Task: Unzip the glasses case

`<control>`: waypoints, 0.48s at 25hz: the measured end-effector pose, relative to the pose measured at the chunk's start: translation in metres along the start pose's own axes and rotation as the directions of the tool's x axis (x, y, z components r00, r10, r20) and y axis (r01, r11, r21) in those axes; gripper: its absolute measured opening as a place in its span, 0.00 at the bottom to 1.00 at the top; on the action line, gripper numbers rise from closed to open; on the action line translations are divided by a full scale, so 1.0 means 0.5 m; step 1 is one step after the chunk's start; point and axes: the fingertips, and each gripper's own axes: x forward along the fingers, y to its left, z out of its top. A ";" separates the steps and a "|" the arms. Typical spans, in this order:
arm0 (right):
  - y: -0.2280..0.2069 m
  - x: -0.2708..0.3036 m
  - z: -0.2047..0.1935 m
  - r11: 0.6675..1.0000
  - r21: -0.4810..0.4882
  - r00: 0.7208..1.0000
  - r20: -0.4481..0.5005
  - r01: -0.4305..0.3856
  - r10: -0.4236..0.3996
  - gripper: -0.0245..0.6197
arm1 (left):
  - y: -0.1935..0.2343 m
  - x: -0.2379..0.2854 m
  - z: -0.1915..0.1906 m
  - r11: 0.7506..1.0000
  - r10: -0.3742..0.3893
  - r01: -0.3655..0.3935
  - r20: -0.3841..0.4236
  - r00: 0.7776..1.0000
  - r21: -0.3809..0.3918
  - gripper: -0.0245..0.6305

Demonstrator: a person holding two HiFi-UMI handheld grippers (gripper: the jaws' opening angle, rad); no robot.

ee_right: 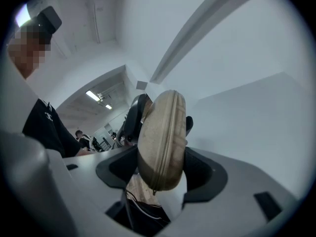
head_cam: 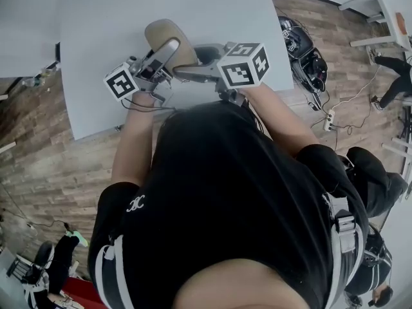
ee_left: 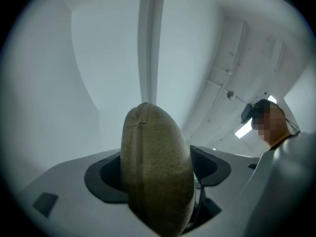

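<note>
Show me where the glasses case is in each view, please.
Head view: glasses case, upper centre-left, against the white table.
Left gripper view: lower centre, upright, clamped between the fingers.
Right gripper view: centre, between the open fingers.
Shared landmark: the left gripper holding the case, seen behind it in the right gripper view.

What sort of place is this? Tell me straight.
Probably a lab or workshop room: a plain white table, a wood-look floor with a power strip lying on it, and ceiling strip lights.

A pale table [head_cam: 193, 11] is standing on a wood floor [head_cam: 51, 166]. Cables [head_cam: 360, 96] and a power strip [head_cam: 329, 119] are lying on that floor.
</note>
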 end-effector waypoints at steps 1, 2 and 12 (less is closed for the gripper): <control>-0.002 0.000 -0.001 0.999 -0.023 1.000 0.001 0.022 -0.022 0.49 | 0.006 -0.005 -0.005 0.999 0.027 -0.025 -0.033 0.999 0.042 0.62; -0.007 -0.002 -0.001 0.998 -0.045 0.999 0.009 0.050 -0.049 0.49 | 0.015 -0.012 -0.009 0.993 0.067 -0.060 -0.067 0.996 0.097 0.65; -0.204 -0.041 -0.144 0.851 -0.193 0.830 -0.198 0.488 -0.521 0.49 | 0.175 -0.169 -0.063 0.749 0.614 -0.524 -0.127 0.779 0.407 0.19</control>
